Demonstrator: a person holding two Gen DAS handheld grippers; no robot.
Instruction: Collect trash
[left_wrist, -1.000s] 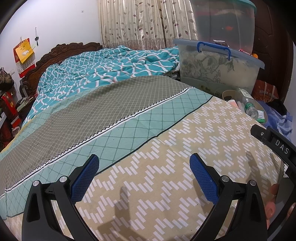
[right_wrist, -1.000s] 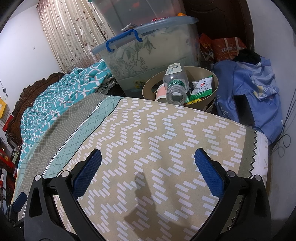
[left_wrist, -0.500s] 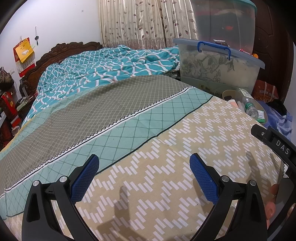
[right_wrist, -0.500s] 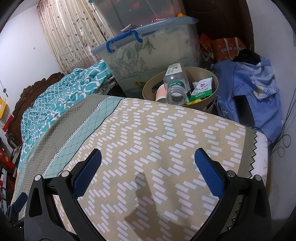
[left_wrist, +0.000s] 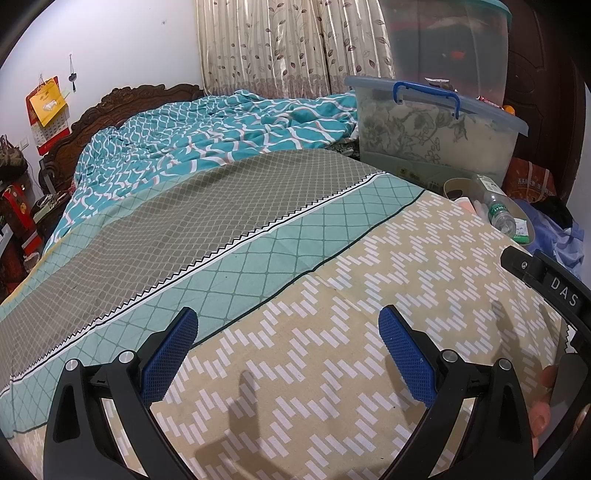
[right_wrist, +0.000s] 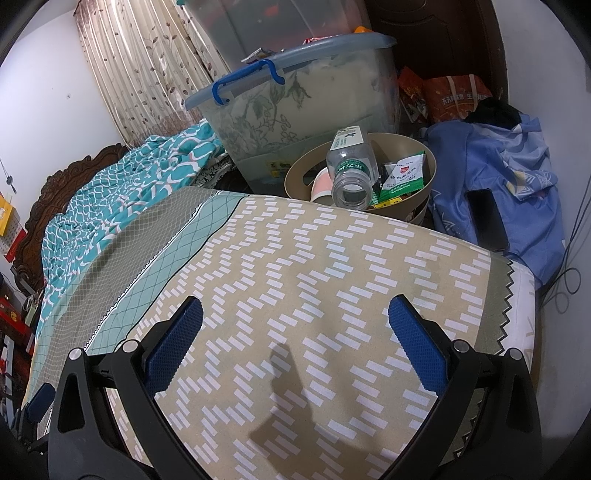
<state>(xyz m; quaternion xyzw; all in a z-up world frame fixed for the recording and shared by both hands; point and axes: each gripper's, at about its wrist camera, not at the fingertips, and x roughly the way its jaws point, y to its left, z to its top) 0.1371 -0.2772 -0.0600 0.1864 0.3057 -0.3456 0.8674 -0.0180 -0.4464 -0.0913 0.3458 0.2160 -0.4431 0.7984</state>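
A round tan bin (right_wrist: 428, 173) stands beyond the far edge of the bed. In it lie a clear plastic bottle (right_wrist: 351, 170), a green and white packet (right_wrist: 402, 177) and a pink cup (right_wrist: 322, 186). The bin (left_wrist: 526, 218) with the bottle (left_wrist: 498, 214) also shows at the right of the left wrist view. My left gripper (left_wrist: 288, 332) is open and empty above the patterned bedsheet (left_wrist: 295, 369). My right gripper (right_wrist: 295, 321) is open and empty above the same sheet (right_wrist: 314, 277), well short of the bin.
A large clear storage box with blue handle (right_wrist: 295, 107) stands behind the bin, another box stacked on it. A blue garment (right_wrist: 509, 184) with a dark phone (right_wrist: 485, 218) lies right of the bin. A teal quilt (left_wrist: 207, 136) is bunched at the headboard.
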